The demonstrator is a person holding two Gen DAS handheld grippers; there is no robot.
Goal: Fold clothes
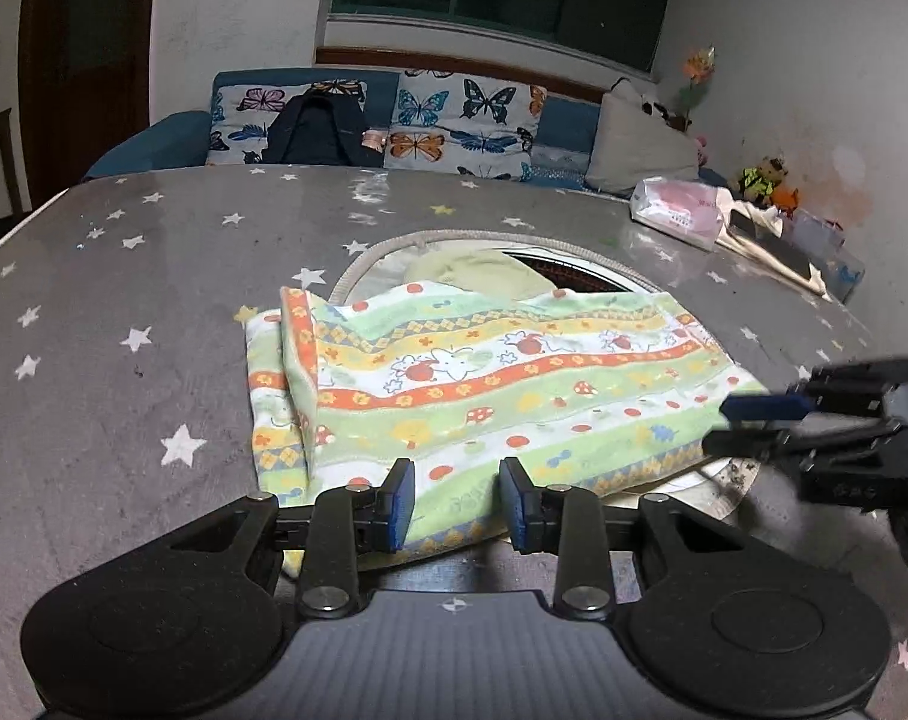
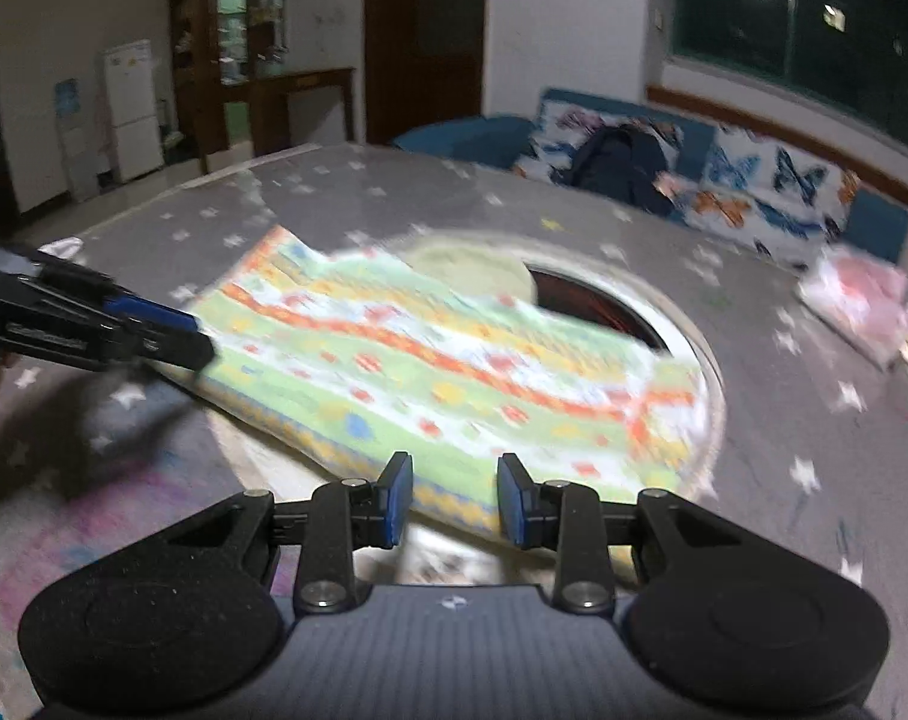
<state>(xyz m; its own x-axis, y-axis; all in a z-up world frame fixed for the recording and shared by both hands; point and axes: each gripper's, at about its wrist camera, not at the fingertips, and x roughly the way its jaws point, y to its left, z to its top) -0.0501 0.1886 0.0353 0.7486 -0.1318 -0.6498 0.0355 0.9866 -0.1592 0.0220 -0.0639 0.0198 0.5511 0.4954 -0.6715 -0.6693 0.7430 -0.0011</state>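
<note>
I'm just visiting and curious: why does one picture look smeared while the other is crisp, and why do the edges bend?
Right wrist view: motion blur smears the patterned cloth and the sofa. Left wrist view: sharp; the cloth's print reads clearly, with glare on the table. Both: fisheye lenses curve the edges and darken the corners.

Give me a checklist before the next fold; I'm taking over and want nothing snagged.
1. Left tool at the near hem of the green, orange and white patterned cloth: ok, jaws apart over the hem.
2. Right tool at its own edge of the cloth: ok, jaws apart.
3. Either tool actually pinching fabric: cannot tell.
4. Cloth lying flat: not ok, one side is already doubled over.
5. Surface beneath: not ok, cloth overlaps the round recess in the grey star-print tabletop.
6. Pink tissue pack clear of cloth: ok.
</note>
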